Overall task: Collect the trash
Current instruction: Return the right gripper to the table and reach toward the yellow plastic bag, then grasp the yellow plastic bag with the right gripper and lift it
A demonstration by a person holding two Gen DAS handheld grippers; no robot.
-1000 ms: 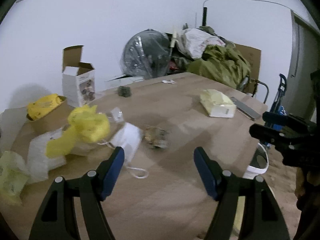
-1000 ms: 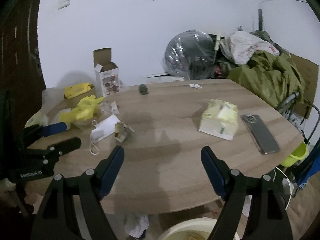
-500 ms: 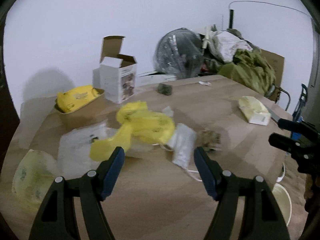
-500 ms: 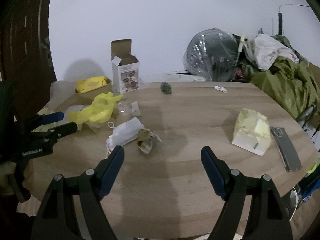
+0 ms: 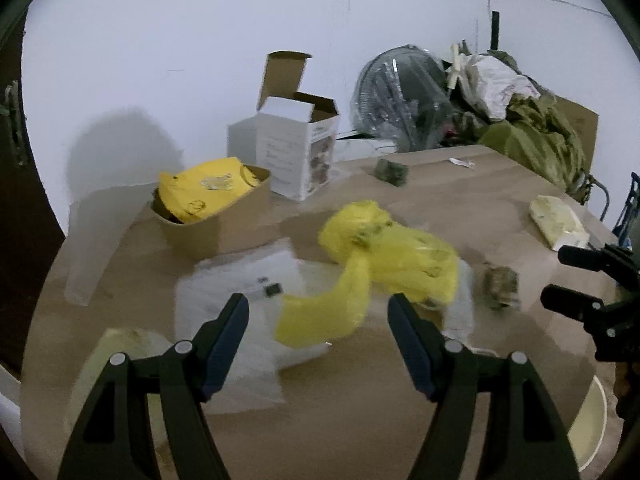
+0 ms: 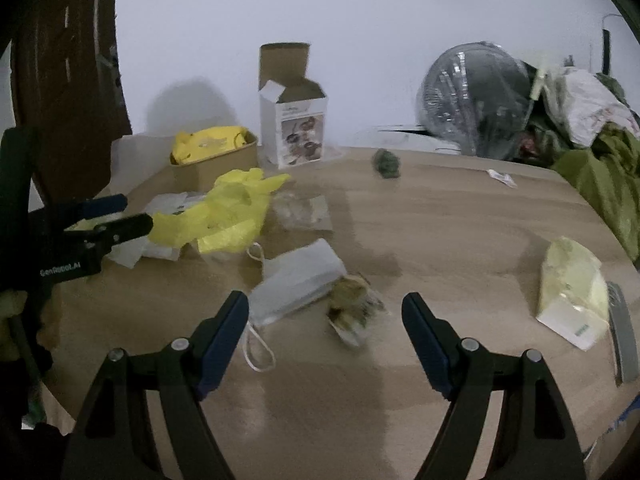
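A crumpled yellow plastic bag (image 5: 384, 256) lies on the wooden table (image 5: 360, 408), over white wrapping (image 5: 240, 288). My left gripper (image 5: 318, 308) is open and empty, just short of the bag's near end. In the right wrist view the yellow bag (image 6: 228, 212) sits at the left. A white face mask (image 6: 298, 280) and a crumpled brownish wrapper (image 6: 352, 304) lie just ahead of my right gripper (image 6: 324, 308), which is open and empty. The left gripper (image 6: 108, 216) shows at that view's left edge.
An open white carton (image 6: 294, 120) and a brown box holding a yellow bag (image 6: 212, 152) stand at the back. A dark green wad (image 6: 386, 164), a pale yellow packet (image 6: 572, 292) and a phone (image 6: 624, 336) lie on the table. A wrapped fan (image 6: 476, 96) and clothes (image 6: 600, 168) stand behind.
Both grippers have swung left. The left one has come closer to the yellow bag; the right one now faces the mask and the wrapper. Both stay open.
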